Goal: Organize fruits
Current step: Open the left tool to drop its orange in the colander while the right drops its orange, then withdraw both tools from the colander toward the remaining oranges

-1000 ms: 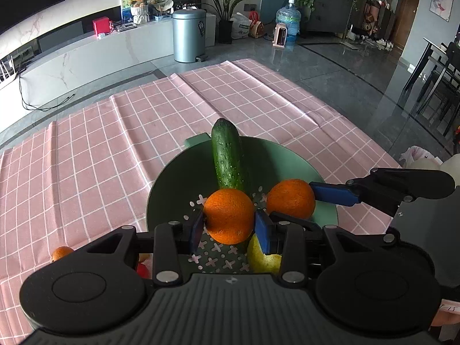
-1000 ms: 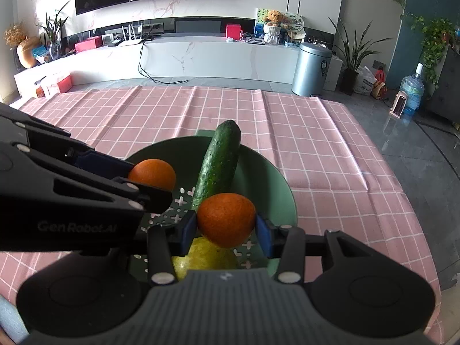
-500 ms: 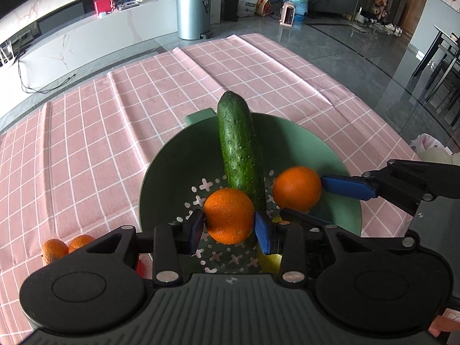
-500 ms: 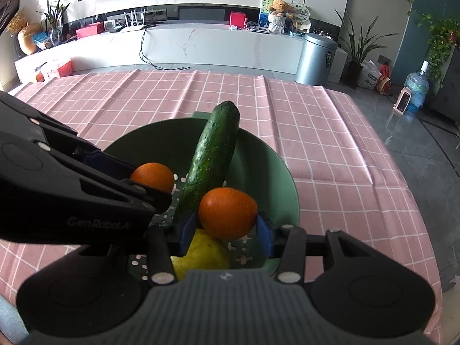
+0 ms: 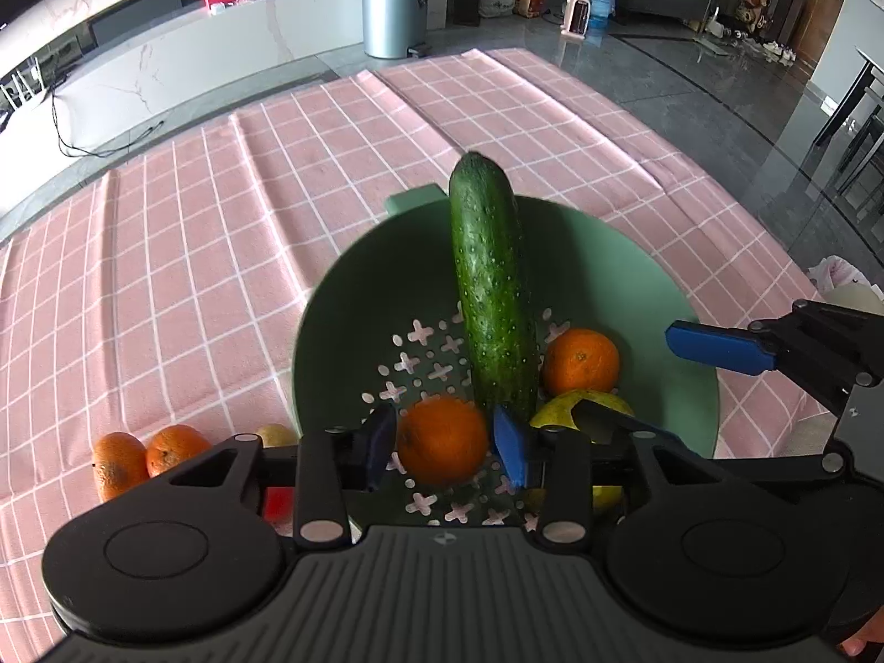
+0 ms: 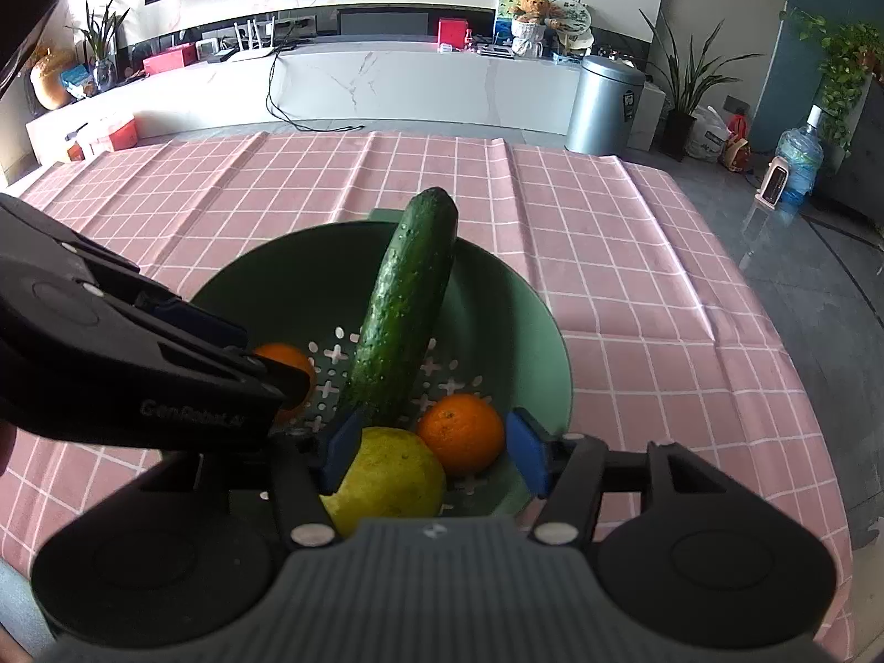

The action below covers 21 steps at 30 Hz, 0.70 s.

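Note:
A green colander bowl [image 5: 635, 254] [image 6: 514, 309] holds a cucumber [image 5: 489, 282] [image 6: 406, 309], two oranges and a yellow-green pear [image 5: 588, 406] [image 6: 387, 475]. My left gripper [image 5: 445, 442] sits low in the bowl with its blue pads around one orange [image 5: 442, 439], a small gap showing on each side. My right gripper [image 6: 431, 453] is open wide over the other orange [image 6: 461, 431] [image 5: 580, 362], which lies loose on the bowl floor beside the pear.
Two more oranges [image 5: 146, 456] and a small yellowish fruit [image 5: 276, 433] lie on the pink checked tablecloth [image 5: 193, 254] left of the bowl. Something red [image 5: 276, 500] shows under the left gripper. The table edge runs close on the right.
Both grippers lowered into the bowl. The right gripper opened and its orange now rests on the bowl floor. The left pads have eased apart around their orange.

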Each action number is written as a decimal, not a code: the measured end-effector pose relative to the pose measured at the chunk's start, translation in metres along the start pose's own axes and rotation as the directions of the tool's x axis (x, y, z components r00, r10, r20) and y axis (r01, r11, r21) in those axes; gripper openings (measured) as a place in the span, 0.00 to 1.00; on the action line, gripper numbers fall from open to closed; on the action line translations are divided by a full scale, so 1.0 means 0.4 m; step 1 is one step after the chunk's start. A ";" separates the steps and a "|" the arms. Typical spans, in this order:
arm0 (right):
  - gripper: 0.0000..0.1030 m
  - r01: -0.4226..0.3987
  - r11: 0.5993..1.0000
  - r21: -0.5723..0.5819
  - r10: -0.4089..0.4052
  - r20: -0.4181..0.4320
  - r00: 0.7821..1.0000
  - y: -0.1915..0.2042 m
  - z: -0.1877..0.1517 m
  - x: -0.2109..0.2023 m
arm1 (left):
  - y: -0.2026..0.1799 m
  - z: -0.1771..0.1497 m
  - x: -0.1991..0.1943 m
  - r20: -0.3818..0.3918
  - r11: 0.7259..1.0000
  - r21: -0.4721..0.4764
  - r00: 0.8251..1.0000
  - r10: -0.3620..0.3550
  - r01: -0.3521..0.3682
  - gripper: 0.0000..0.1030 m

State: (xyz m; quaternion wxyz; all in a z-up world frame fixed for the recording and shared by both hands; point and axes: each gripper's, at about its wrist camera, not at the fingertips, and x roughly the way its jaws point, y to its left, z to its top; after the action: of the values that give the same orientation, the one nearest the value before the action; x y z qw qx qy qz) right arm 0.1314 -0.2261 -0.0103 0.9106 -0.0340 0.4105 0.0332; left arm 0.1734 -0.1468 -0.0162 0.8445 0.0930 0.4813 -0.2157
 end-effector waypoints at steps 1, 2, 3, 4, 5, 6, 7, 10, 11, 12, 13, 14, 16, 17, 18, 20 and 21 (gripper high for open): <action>0.59 0.002 1.000 0.008 -0.002 0.003 1.000 0.000 0.000 -0.006 | 0.001 0.001 -0.009 0.010 1.000 -0.005 1.000 0.000 0.000 0.51; 0.61 0.004 1.000 0.018 -0.004 0.008 1.000 -0.001 0.000 -0.013 | 0.003 0.001 -0.019 0.018 1.000 -0.010 1.000 -0.001 0.001 0.56; 0.63 0.003 1.000 0.028 -0.003 0.011 1.000 -0.002 -0.001 -0.020 | 0.005 0.001 -0.029 0.028 1.000 -0.015 1.000 -0.005 0.006 0.58; 0.66 -0.002 0.999 0.040 0.001 0.017 1.000 -0.003 -0.002 -0.029 | 0.005 0.000 -0.041 0.039 1.000 -0.017 0.999 -0.010 0.011 0.59; 0.67 -0.007 0.999 0.052 0.006 0.025 1.000 -0.003 -0.003 -0.038 | 0.004 -0.001 -0.054 0.050 1.000 -0.017 0.999 -0.011 0.012 0.59; 0.67 -0.012 0.998 0.067 0.010 0.032 0.999 -0.001 -0.004 -0.049 | 0.003 -0.004 -0.068 0.064 1.000 -0.016 0.998 -0.011 0.012 0.59; 0.67 -0.014 0.997 0.077 0.011 0.040 0.999 0.002 -0.005 -0.058 | 0.003 -0.008 -0.084 0.081 1.000 -0.014 0.997 -0.011 0.012 0.59; 0.69 -0.017 0.994 0.108 0.008 0.080 0.997 0.019 -0.010 -0.092 | 0.006 -0.023 -0.134 0.133 1.000 -0.007 0.991 0.001 0.000 0.59; 0.70 -0.018 0.993 0.120 0.006 0.096 0.995 0.025 -0.014 -0.103 | 0.009 -0.029 -0.151 0.148 1.000 -0.006 0.989 0.010 -0.009 0.59; 0.70 -0.019 0.991 0.130 0.005 0.109 0.994 0.031 -0.017 -0.113 | 0.014 -0.035 -0.167 0.162 1.000 -0.006 0.987 0.018 -0.017 0.59; 0.70 -0.023 0.990 0.142 0.006 0.125 0.992 0.040 -0.021 -0.125 | 0.019 -0.041 -0.182 0.175 1.000 -0.007 0.984 0.027 -0.027 0.59; 0.70 -0.029 0.988 0.151 0.008 0.138 0.990 0.052 -0.025 -0.136 | 0.025 -0.049 -0.199 0.188 0.999 -0.009 0.981 0.036 -0.035 0.59; 0.71 -0.036 0.986 0.166 0.009 0.159 0.987 0.075 -0.034 -0.154 | 0.040 -0.066 -0.227 0.208 0.999 -0.017 0.977 0.050 -0.047 0.59; 0.71 -0.040 0.985 0.169 0.012 0.167 0.986 0.088 -0.038 -0.162 | 0.047 -0.076 -0.239 0.215 0.998 -0.019 0.975 0.055 -0.053 0.59; 0.72 -0.048 0.984 0.173 0.017 0.179 0.984 0.099 -0.045 -0.170 | 0.054 -0.087 -0.249 0.221 0.998 -0.019 0.973 0.062 -0.059 0.59; 0.74 -0.062 0.981 0.185 0.025 0.195 0.981 0.124 -0.054 -0.182 | 0.068 -0.109 -0.265 0.231 0.996 -0.021 0.969 0.084 -0.081 0.59; 0.74 -0.069 0.979 0.191 0.029 0.202 0.979 0.135 -0.057 -0.187 | 0.077 -0.121 -0.272 0.236 0.995 -0.023 0.967 0.098 -0.095 0.59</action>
State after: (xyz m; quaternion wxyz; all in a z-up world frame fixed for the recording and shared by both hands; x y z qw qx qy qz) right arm 0.0604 -0.1766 0.0289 0.9447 0.0699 0.3200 0.0182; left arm 0.1015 -0.0719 0.0499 0.9060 0.0852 0.3730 -0.1811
